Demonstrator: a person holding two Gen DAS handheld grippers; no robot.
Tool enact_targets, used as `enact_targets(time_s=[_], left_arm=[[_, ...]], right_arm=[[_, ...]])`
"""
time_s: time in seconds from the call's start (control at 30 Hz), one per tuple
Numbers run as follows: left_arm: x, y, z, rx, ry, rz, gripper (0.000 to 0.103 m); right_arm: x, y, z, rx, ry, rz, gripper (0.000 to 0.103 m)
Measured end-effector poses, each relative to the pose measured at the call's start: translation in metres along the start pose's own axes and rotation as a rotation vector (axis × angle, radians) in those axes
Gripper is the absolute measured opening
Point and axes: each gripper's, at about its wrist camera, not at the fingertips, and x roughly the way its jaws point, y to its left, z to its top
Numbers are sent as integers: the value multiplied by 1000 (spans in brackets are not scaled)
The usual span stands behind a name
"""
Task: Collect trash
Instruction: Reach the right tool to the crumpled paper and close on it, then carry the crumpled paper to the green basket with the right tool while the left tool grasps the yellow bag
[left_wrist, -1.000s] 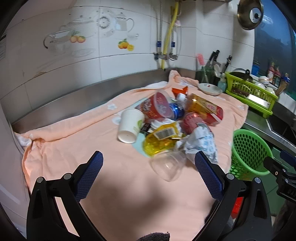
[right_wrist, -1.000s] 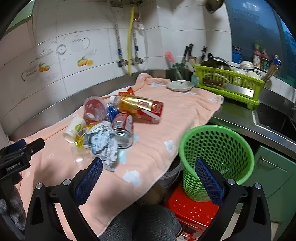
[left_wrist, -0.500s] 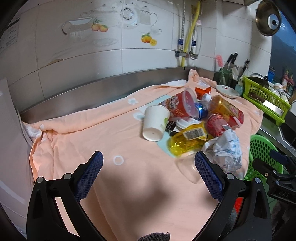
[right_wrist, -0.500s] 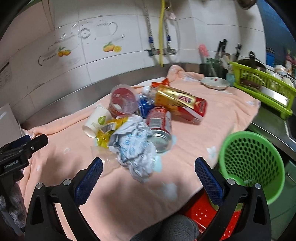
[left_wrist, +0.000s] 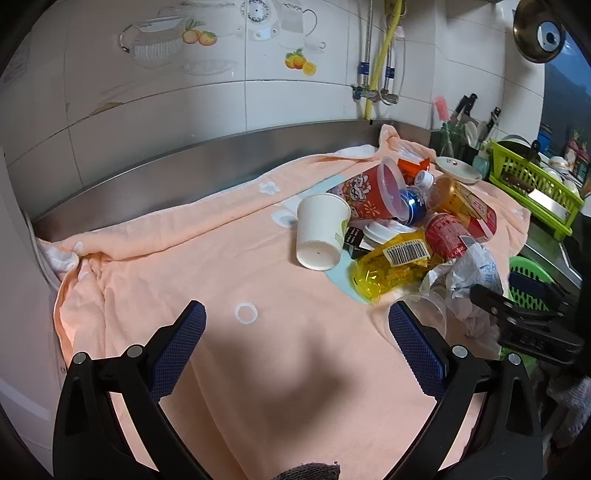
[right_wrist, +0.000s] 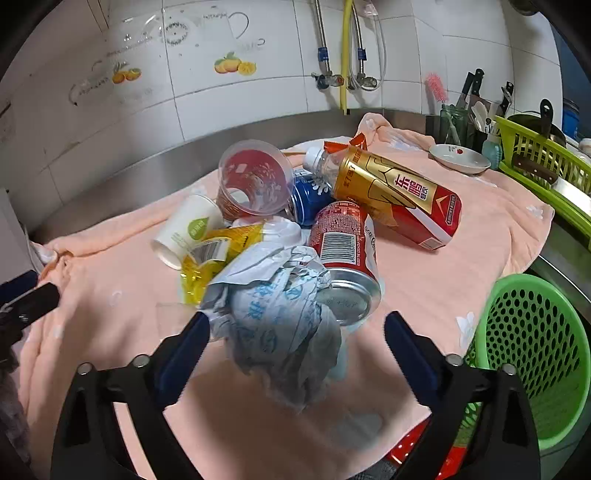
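Note:
A pile of trash lies on a peach towel (left_wrist: 207, 258): a white paper cup (left_wrist: 320, 230), a red plastic cup (left_wrist: 369, 192), a yellow wrapper (left_wrist: 391, 266), a red can (right_wrist: 343, 243), a gold and red bottle (right_wrist: 399, 192), a clear cup (left_wrist: 424, 314) and crumpled white paper (right_wrist: 277, 317). My right gripper (right_wrist: 295, 343) is open, with the crumpled paper between its fingers. My left gripper (left_wrist: 295, 343) is open and empty over bare towel, left of the pile. A green mesh basket (right_wrist: 532, 354) stands at the counter's right edge.
A tiled wall and steel backsplash run behind the towel. A green dish rack (left_wrist: 532, 184), a small white dish (right_wrist: 460, 158) and a knife holder (right_wrist: 465, 122) stand at the back right. A white ring (left_wrist: 245, 313) lies on the towel.
My right gripper has moved left and forward from the basket until the crumpled paper lies between its fingers. My left gripper has swung left, away from the pile.

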Motion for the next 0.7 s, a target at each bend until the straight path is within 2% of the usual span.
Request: enact_targets(time_s=[0.23,0.27,0.43,0.5,0.7], left_arm=[[3,-12,-1,68,15,-71,98],[3,-14,0,76,17,-84,98],[6,-23,1,113,26,-140,98],[9,-29,3,134,40,-185,98],[20,-46,5,183,59,-202,98]], right_arm=[[16,-3,-1,-8,39,22,81],[17,-3,-2,-5,41,24,74],[17,-6,-6,17,51,83,58],[14,-5,-8,21,48,97,55],[-2,-7,-10,46,14,137,47]])
